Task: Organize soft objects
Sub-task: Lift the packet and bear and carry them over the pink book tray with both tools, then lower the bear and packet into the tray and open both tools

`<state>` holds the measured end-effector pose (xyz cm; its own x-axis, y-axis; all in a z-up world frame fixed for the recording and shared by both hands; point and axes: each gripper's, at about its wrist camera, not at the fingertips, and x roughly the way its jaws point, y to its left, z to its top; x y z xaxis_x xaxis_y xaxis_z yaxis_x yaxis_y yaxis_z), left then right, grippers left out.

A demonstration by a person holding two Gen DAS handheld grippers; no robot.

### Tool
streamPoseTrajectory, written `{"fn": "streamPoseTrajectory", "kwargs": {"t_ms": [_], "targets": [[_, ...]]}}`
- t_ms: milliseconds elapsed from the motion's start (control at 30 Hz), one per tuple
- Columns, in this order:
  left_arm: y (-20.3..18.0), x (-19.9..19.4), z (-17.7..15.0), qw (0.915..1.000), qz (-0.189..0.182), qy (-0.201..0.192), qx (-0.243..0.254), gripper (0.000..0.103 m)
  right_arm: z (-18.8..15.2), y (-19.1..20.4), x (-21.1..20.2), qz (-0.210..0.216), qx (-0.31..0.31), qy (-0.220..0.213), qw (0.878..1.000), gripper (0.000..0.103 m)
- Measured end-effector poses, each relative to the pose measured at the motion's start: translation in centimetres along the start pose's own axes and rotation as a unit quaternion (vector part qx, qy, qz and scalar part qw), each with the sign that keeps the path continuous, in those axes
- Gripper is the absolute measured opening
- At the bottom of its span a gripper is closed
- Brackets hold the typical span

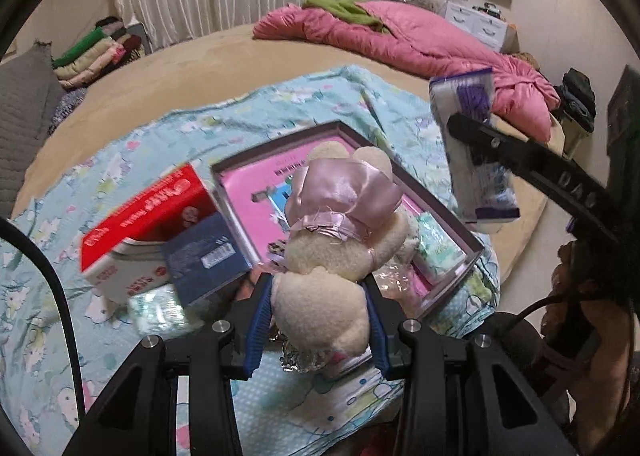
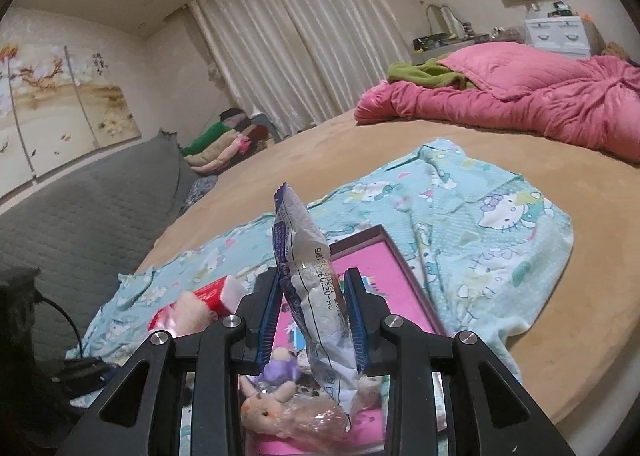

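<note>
My left gripper is shut on a cream plush toy in a pink satin dress and holds it over the pink-lined box on the bed. My right gripper is shut on a white and purple soft pack held upright above the same box; this pack also shows in the left wrist view, up at the right. Small plush toys in clear wrap lie in the box below the right gripper. A pale green pack lies in the box's right corner.
A red and white carton and a dark blue box lie left of the pink box on a turquoise Hello Kitty blanket. A pink duvet lies at the far side of the tan bed. Folded clothes are stacked by the curtain.
</note>
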<state>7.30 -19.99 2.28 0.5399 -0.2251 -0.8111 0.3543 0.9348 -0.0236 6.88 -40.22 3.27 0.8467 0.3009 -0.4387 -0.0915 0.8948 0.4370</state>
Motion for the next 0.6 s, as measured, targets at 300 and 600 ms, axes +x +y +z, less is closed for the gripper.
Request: {"fn": "streamPoseTrajectory", "kwargs": {"t_ms": [300,600], "targets": [[-1.2,3.5,0.6,0.9993,-0.004,0.036,0.000,0.043,-0.3,-1.2,0.0,-0.016,0.009,0.005,1.000,0.032],[-1.0,5.8,0.6,0.9982,-0.012,0.058,-0.008,0.043,-0.8,-1.1,0.8,-0.018,0.001,0.021,1.000,0.032]]}}
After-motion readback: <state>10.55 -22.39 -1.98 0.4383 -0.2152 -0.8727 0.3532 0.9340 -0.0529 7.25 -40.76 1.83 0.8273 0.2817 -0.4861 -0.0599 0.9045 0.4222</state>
